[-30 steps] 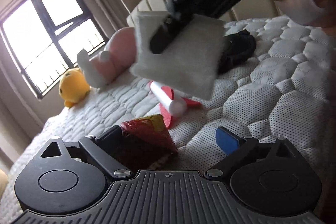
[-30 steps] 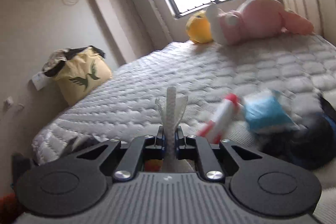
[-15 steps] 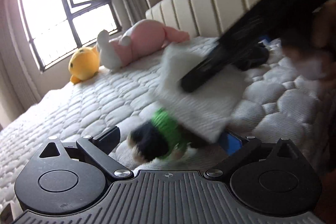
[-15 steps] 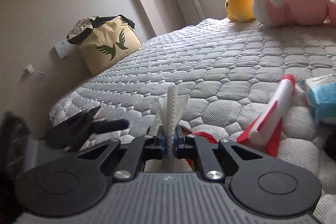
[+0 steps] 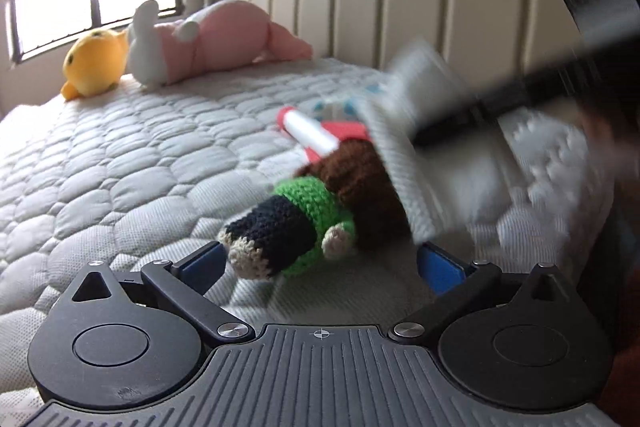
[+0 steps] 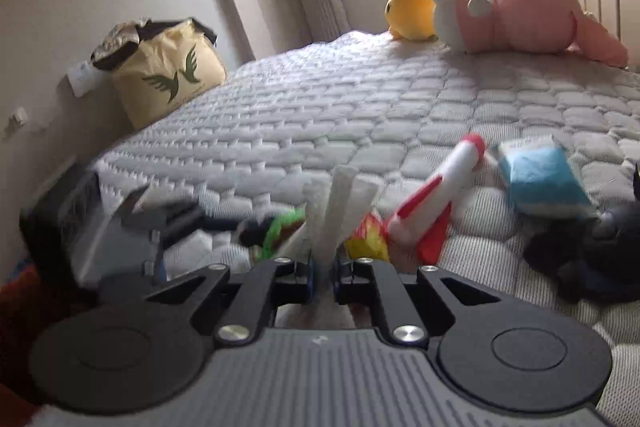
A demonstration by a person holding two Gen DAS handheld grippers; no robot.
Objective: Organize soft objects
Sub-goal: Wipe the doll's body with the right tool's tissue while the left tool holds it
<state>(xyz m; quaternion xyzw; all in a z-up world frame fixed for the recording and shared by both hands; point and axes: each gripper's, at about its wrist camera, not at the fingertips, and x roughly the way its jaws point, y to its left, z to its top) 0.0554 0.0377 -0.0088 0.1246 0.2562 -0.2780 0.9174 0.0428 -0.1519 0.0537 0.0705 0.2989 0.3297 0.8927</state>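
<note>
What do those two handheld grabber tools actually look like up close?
Both look alike. The left gripper has a dark grey ribbed body, two round black discs, black linkage arms with silver screws, and blue fingertip pads. The right gripper has the same ribbed body, discs and screws, with blue edging at its fingers. No cables or sleeves show.

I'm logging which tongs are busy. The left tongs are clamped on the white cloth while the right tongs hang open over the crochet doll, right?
Swapped. The right tongs are clamped on the white cloth, as the right wrist view shows; the left tongs hang open over the crochet doll.
</note>
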